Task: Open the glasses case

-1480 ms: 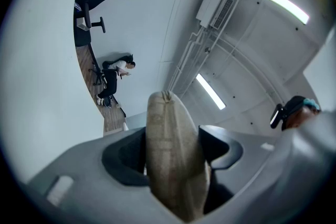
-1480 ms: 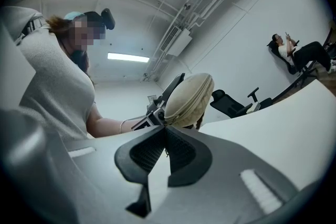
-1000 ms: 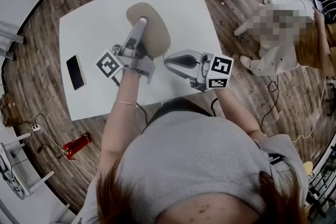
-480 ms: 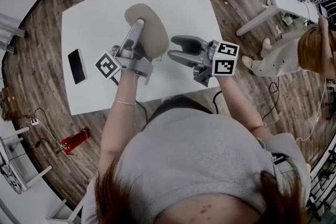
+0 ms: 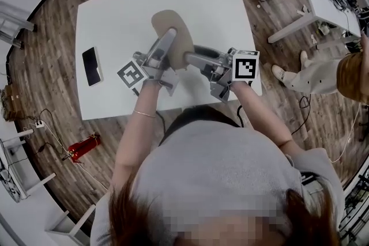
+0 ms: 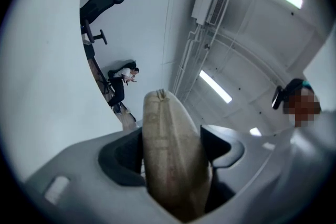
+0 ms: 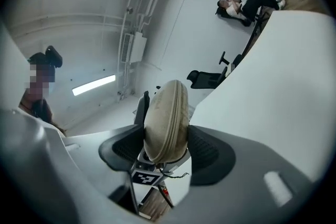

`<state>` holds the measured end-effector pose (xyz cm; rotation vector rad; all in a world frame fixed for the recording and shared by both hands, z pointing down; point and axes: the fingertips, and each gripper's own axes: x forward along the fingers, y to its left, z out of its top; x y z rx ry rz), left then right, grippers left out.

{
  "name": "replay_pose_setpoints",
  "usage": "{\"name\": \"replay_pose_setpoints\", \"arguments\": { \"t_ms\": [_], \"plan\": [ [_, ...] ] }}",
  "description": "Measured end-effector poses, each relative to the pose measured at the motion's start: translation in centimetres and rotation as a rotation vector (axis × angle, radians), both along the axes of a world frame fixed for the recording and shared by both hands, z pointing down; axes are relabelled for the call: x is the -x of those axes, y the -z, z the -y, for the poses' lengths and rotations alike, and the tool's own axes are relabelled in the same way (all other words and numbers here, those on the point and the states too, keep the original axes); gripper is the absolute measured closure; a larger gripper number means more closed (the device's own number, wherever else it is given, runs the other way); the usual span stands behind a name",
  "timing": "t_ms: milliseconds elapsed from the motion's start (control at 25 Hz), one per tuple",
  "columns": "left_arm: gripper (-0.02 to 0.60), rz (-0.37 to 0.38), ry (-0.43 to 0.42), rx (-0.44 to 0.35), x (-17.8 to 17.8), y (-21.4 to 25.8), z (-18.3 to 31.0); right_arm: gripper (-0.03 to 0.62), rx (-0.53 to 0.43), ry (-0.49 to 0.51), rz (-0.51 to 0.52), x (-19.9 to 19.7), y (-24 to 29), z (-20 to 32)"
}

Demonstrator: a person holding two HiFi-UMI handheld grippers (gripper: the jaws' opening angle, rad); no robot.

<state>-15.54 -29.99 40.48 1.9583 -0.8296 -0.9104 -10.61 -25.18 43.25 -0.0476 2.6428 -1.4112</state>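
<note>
Glasses case (image 6: 169, 170) sat clamped edge-on in your left claw (image 6: 170, 139), the pads pressing its two broad faces and its zip seam (image 6: 159, 113) running up the middle between them. Your right claw (image 7: 167, 144) had just been opening its jaws and stood wide. The case's other end lay between them but, as far as I could judge, was not pinched. Both claws pointed roughly level above the white table (image 5: 115, 20), with the case lifted off it and bridging them near your edge.

To do this step well, you needed the left grip as a steady anchor, firm enough that the case could not twist. The right claw wanted the zip pull, which I could not make out, rather than the body. Closing across both halves would only have squeezed the case shut.
</note>
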Motion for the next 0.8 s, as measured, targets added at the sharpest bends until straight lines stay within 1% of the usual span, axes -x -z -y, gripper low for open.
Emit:
{"name": "replay_pose_setpoints", "arguments": {
  "t_ms": [40,80,120,160,240,360,480,520,560,600,680,800],
  "plan": [
    [0.253,0.069,0.009,0.006,0.0,-0.5,0.1,0.332,-0.005,-0.017,-0.015,0.1,-0.2,0.2],
    [0.218,0.144,0.021,0.018,-0.1,-1.1,0.2,0.335,-0.006,-0.042,-0.023,0.0,-0.5,0.4],
    [0.182,0.204,0.036,0.030,-0.2,-1.6,0.2,0.336,-0.001,-0.066,-0.021,-0.2,-0.7,0.5],
    [0.169,0.241,0.053,0.042,-0.2,-2.1,0.3,0.338,0.009,-0.088,-0.012,-0.4,-1.0,0.7],
    [0.141,0.288,0.094,0.073,0.3,-3.2,0.4,0.341,0.033,-0.127,0.005,-0.6,-1.6,1.0],
    [0.090,0.349,0.134,0.140,1.1,-5.4,0.6,0.344,0.047,-0.180,-0.005,-0.8,-2.9,1.3],
    [0.060,0.421,0.174,0.196,2.3,-7.6,0.7,0.347,0.104,-0.223,-0.050,-0.9,-5.2,1.1],
    [0.060,0.447,0.199,0.210,3.0,-8.3,0.7,0.350,0.125,-0.236,-0.071,-1.0,-6.1,1.0],
    [0.060,0.456,0.216,0.220,3.8,-8.9,0.9,0.352,0.141,-0.245,-0.089,-1.1,-6.9,0.8],
    [0.060,0.450,0.218,0.230,4.3,-9.4,1.0,0.353,0.158,-0.250,-0.102,-1.1,-7.7,0.6],
    [0.061,0.448,0.193,0.257,4.6,-10.6,1.3,0.353,0.181,-0.256,-0.131,-0.8,-8.8,0.0],
    [0.061,0.525,0.180,0.289,4.2,-11.9,1.4,0.350,0.179,-0.251,-0.194,-0.2,-10.0,-0.9]
  ]
}}
